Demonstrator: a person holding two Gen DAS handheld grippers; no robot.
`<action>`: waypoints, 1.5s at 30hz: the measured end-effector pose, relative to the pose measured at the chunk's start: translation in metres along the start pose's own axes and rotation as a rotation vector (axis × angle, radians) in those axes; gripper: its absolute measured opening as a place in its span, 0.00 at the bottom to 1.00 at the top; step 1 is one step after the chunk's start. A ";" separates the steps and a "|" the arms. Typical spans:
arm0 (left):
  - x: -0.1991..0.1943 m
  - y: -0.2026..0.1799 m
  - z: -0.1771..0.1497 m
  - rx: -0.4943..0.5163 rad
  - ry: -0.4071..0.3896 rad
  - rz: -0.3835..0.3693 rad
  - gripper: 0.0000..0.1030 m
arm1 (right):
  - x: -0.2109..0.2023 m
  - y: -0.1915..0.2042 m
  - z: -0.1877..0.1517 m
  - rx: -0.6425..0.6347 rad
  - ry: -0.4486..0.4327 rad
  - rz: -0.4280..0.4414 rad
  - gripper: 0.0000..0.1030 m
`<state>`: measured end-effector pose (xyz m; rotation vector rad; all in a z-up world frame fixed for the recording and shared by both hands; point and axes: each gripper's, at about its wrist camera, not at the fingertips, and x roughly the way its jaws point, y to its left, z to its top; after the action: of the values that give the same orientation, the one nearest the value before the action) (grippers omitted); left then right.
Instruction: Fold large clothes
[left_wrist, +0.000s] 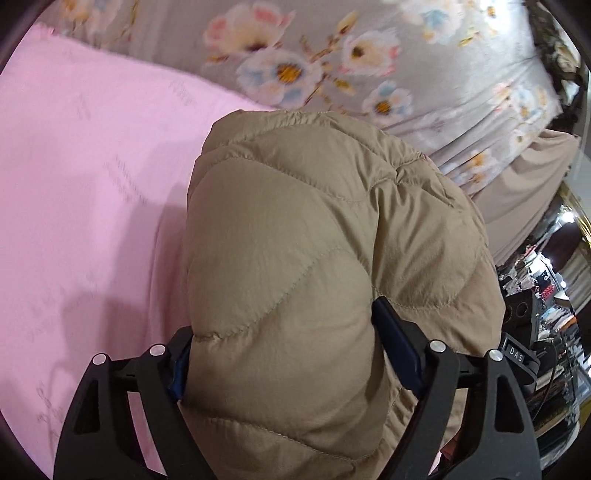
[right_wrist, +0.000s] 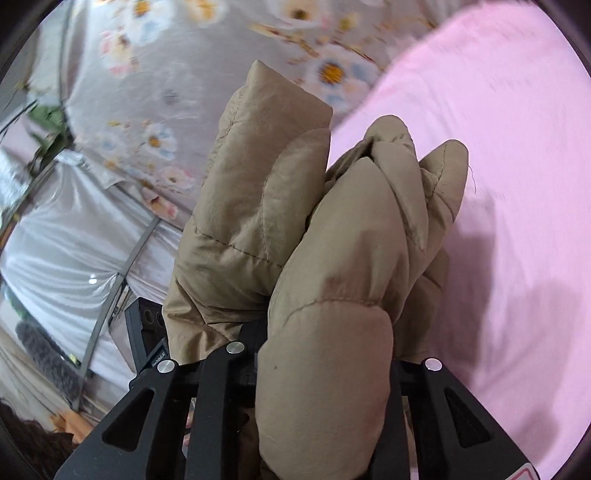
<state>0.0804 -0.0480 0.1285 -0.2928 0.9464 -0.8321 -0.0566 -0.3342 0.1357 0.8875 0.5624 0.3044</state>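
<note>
Both grippers tilted downward over the pink sheet (left_wrist: 92, 177): left gripper (left_wrist: 295, 354) fingers spread wide, clamping the tan puffer jacket (left_wrist: 314, 240); right gripper (right_wrist: 321, 354) fingers narrow, pinching jacket folds.

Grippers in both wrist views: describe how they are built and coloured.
The left gripper has black plastic linkage arms with triangular cutouts, round silver pivot pins and dark blue finger pads. The right gripper shows the same black arms, cutouts and silver pins; its pads are hidden.
</note>
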 end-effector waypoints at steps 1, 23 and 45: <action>-0.009 -0.004 0.006 0.021 -0.032 -0.008 0.78 | 0.000 0.010 0.005 -0.029 -0.014 0.008 0.23; -0.028 0.097 0.161 0.233 -0.313 0.124 0.77 | 0.195 0.055 0.111 -0.185 -0.031 0.080 0.23; 0.015 0.200 0.162 0.056 -0.183 0.464 0.92 | 0.238 -0.039 0.090 -0.003 -0.052 -0.223 0.59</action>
<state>0.3156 0.0531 0.1003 -0.0908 0.7751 -0.3971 0.1901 -0.3024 0.0701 0.8187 0.6069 0.0799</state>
